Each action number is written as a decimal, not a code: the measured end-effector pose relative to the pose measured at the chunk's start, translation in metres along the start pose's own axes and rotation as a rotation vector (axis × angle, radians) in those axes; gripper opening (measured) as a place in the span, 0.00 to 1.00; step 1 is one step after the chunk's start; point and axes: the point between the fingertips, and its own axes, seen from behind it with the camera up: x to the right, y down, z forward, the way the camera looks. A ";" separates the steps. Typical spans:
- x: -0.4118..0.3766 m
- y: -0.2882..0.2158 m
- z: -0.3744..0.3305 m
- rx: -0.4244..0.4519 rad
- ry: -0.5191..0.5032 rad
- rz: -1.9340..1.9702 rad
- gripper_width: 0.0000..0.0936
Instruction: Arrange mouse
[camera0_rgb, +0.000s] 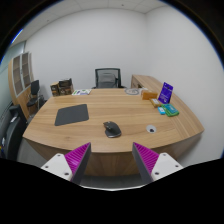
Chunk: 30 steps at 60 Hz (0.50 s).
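A dark grey computer mouse (112, 128) lies on the wooden table (60, 135), to the right of a dark grey mouse pad (72, 115). My gripper (111, 157) is held above the table's near edge, well short of the mouse. Its two fingers with magenta pads (77, 156) are spread wide apart with nothing between them. The mouse sits ahead of the fingers, about in line with the gap.
A small white round object (151, 129) lies right of the mouse. Colourful boxes and items (163, 98) stand at the table's right side. A black office chair (106, 78) is at the far end, another chair (12, 130) at the left. Papers (82, 92) lie at the far side.
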 end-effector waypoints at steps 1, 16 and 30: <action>0.000 0.000 0.001 0.002 -0.001 0.001 0.91; -0.001 0.000 0.053 0.044 -0.022 -0.019 0.91; 0.007 0.006 0.120 0.075 -0.010 -0.032 0.91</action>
